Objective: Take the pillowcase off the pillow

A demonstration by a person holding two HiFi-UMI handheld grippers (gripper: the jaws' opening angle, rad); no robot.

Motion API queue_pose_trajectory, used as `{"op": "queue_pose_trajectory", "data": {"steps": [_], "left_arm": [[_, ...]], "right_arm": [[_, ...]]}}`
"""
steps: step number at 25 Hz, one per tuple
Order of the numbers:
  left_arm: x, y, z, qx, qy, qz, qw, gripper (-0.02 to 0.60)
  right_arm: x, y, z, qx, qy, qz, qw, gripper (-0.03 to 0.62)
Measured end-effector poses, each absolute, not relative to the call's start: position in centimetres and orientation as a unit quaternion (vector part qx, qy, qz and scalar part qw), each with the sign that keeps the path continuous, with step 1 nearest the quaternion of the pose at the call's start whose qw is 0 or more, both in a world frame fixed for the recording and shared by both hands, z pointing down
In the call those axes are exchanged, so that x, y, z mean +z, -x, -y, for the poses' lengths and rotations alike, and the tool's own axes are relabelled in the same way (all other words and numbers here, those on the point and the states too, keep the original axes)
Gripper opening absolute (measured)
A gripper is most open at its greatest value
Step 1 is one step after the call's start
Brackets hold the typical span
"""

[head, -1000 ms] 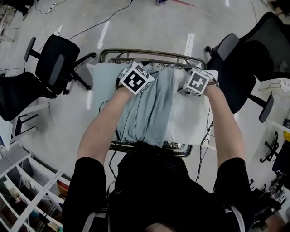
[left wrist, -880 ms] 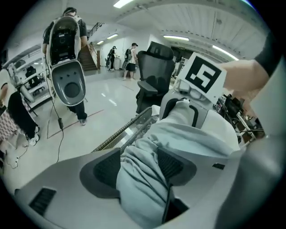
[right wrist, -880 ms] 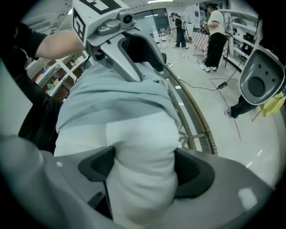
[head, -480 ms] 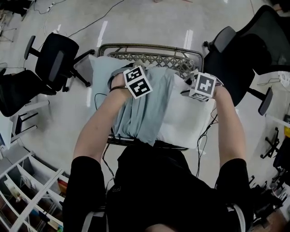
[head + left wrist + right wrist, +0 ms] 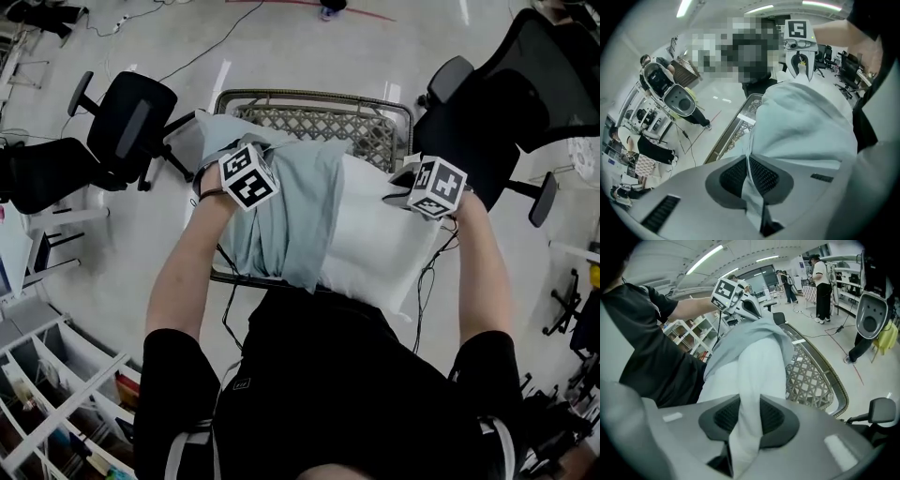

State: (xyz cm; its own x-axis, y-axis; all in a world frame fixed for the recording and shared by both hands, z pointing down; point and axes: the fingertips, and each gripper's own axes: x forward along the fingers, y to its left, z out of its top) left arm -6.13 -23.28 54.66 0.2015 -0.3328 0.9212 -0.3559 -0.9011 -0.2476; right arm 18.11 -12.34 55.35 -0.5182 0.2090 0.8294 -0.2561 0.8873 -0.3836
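Since the earlier frame the pillow (image 5: 380, 246) has been dragged toward the person, so that its near end now overhangs the near edge of the woven stand (image 5: 323, 120) and more lattice is laid bare along the far edge. Both pairs of jaws have just been closing, each with cloth between them.

Nearest, the pillow's white body is seen uncovered on the right half, plump and creased. The pale blue pillowcase (image 5: 286, 220) is bunched over the left half in long folds, its loose end hanging off the near edge.

Further out, the right gripper (image 5: 740, 414) is clamped on a fold of the white pillow at its right edge. The left gripper (image 5: 751, 165) is pinched tight on a thin pleat of the blue pillowcase near the stand's far left corner.

The two grips are judged to be set against each other: the pillow is anchored while the case is pulled sideways off it. Roughly half is judged still covered.
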Motion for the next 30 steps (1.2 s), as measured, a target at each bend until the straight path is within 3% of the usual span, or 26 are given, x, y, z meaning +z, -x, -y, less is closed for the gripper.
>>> {"op": "queue_pose_trajectory", "data": {"steps": [5,8,10,17,22,25,27,30], "left_arm": [[51.7,6.3,21.5,0.525,-0.814,0.241,0.064,0.028],[49.8,6.1,22.7,0.458,-0.844,0.259,0.106,0.160],[49.7,6.4,23.5,0.449,-0.846,0.263,0.112,0.201],[47.7,6.6,25.8,0.340,-0.878,0.280,0.186,0.216],[51.2,7.0,25.5,0.436,-0.845,0.264,0.162,0.216],[53.1,6.9,25.1,0.496,-0.820,0.258,0.123,0.147],[53.5,7.1,25.2,0.542,-0.799,0.252,0.072,0.021],[53.7,8.2,26.0,0.591,-0.768,0.247,0.002,0.008]], "right_arm": [[52.7,-18.0,10.5,0.205,-0.004,0.850,0.485,0.113],[51.3,-17.3,10.0,0.179,0.000,0.856,0.486,0.109],[50.9,-17.1,9.6,0.171,0.000,0.856,0.488,0.106],[50.9,-17.4,9.0,0.178,-0.016,0.859,0.481,0.103],[50.6,-17.4,9.0,0.173,-0.018,0.858,0.483,0.098],[50.7,-17.4,9.1,0.168,-0.023,0.856,0.489,0.094],[51.1,-17.8,9.5,0.166,-0.029,0.848,0.502,0.086],[51.7,-18.6,10.7,0.165,-0.032,0.836,0.523,0.077]]}}
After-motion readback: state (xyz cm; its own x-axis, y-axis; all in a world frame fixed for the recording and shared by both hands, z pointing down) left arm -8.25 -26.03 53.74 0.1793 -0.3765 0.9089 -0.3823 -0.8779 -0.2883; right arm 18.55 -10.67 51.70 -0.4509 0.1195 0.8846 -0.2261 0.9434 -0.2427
